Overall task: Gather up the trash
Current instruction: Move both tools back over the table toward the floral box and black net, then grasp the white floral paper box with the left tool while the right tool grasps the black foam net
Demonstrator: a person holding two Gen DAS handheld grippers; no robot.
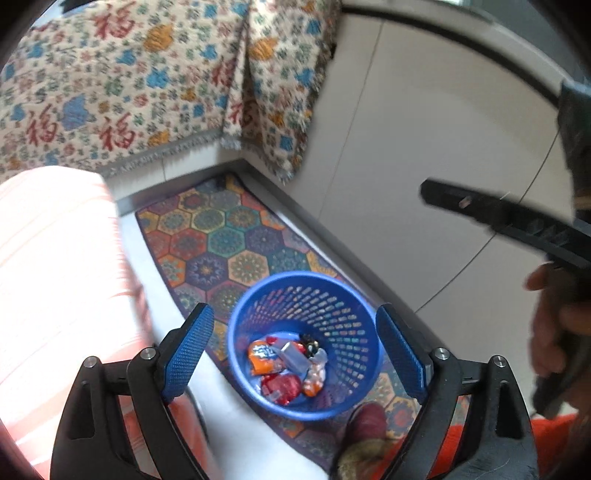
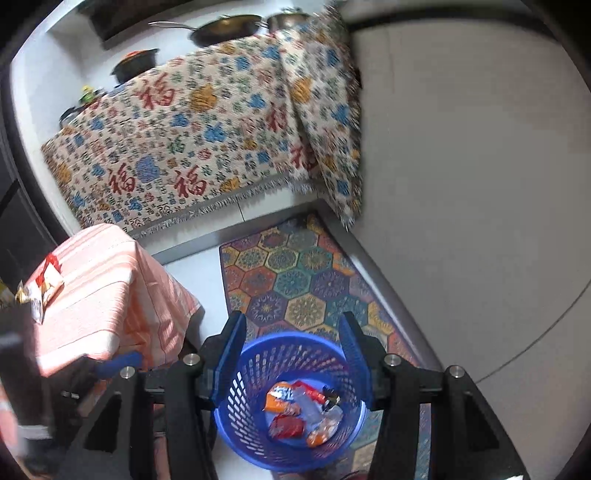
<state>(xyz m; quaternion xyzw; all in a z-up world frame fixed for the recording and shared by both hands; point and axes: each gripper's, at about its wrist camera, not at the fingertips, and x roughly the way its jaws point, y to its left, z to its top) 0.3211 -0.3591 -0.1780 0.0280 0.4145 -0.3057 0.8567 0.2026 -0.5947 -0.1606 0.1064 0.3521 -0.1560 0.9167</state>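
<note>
A blue mesh basket stands on a patterned mat and holds several wrappers, orange, red and clear. My left gripper is open and empty above the basket. The right gripper's black body shows at the right edge of the left wrist view. In the right wrist view my right gripper is open and empty over the same basket with the wrappers inside. A red and white wrapper lies on the pink striped stool at the left.
A hexagon-patterned mat lies on the white tile floor. A floral cloth drapes a counter with pans behind. A grey wall is at the right. The person's foot is beside the basket.
</note>
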